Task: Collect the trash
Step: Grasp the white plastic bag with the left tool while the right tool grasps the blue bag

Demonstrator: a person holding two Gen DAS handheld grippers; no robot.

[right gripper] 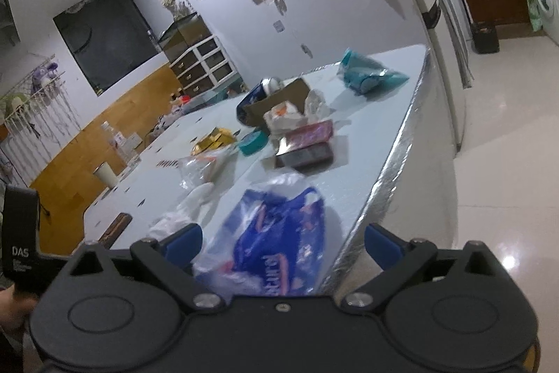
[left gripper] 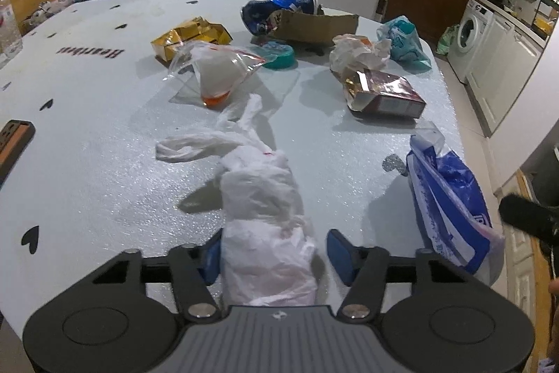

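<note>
A crumpled white plastic bag lies on the white table, and its near end sits between the blue pads of my left gripper. The left pad touches the bag; the right pad stands a little clear of it. A blue-and-white plastic bag lies at the table's right edge. In the right wrist view this blue bag lies between the wide-open fingers of my right gripper, touching neither pad. The white bag shows to its left.
Farther back lie a clear zip bag with orange liquid, a gold box, a crushed blue can, a cardboard box, a teal lid, crumpled wrappers, a teal bag and a brown carton. A power strip lies left.
</note>
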